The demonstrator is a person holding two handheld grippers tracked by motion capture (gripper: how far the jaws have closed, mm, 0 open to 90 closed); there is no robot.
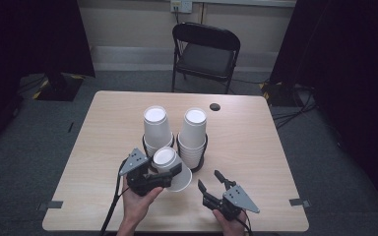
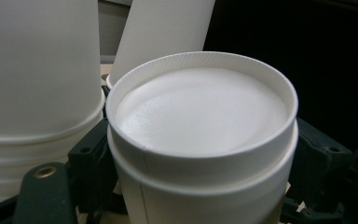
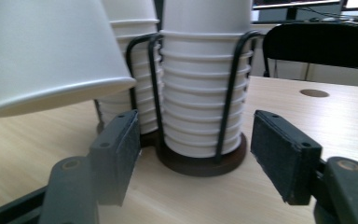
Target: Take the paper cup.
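— What's on the surface (image 1: 246,137)?
— Two cup stacks (image 1: 193,137) in a wire holder (image 3: 200,158), just ahead of the right claw (image 1: 210,181); its jaws gape, empty.
— And the left claw (image 1: 163,173)?
— Clamped round an upturned white cup (image 2: 200,140); it's tilted, beside the stacks.

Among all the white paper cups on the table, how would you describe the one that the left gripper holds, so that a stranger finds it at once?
On the wooden table, two stacks of upside-down white cups stand in black wire holders. Just in front of them, nearer the person, is the held cup, between the left gripper's jaws. Unlike the stacked cups, it is outside the holders, tilted and off the table.
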